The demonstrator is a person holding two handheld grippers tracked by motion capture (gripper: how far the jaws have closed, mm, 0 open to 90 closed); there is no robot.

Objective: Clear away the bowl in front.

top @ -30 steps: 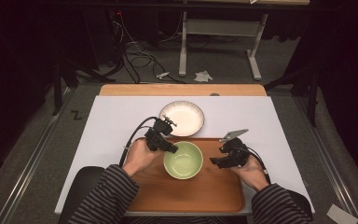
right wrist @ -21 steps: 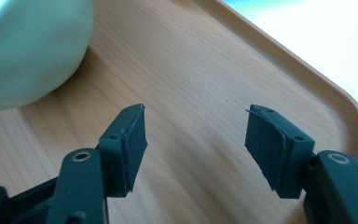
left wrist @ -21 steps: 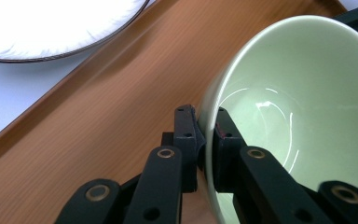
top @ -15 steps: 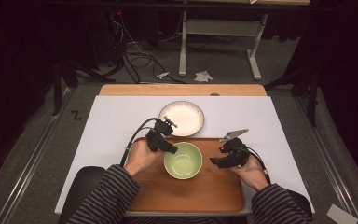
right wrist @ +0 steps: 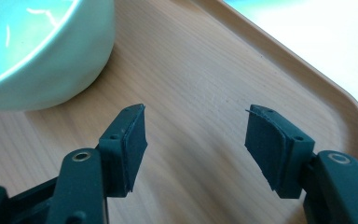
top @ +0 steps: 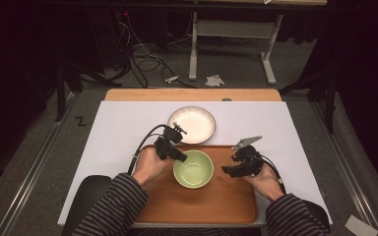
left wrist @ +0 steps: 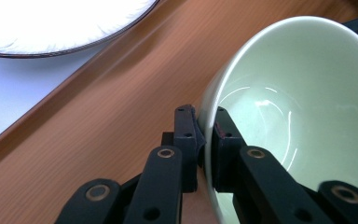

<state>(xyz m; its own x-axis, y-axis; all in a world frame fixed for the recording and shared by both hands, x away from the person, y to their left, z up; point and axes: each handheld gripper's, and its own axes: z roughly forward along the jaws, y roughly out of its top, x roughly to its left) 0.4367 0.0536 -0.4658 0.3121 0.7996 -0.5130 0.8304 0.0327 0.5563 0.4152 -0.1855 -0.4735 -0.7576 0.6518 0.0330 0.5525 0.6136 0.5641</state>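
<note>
Little had shifted since the earlier frame: the green bowl [top: 193,168] sat as before at the centre of the wooden tray [top: 226,206], low in the frame. The left gripper [left wrist: 206,135] pinched the bowl's near wall, one jaw outside, one inside. The right gripper [right wrist: 193,135] hovered just right of the bowl over bare tray, jaws apart. A white plate [top: 192,124] lay above the tray. A clean lift probably called for a firm, level pinch.

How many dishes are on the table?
2. The green bowl sits on the wooden tray, its rim pinched by the left tool. The white plate lies behind the tray on the white sheet.
</note>
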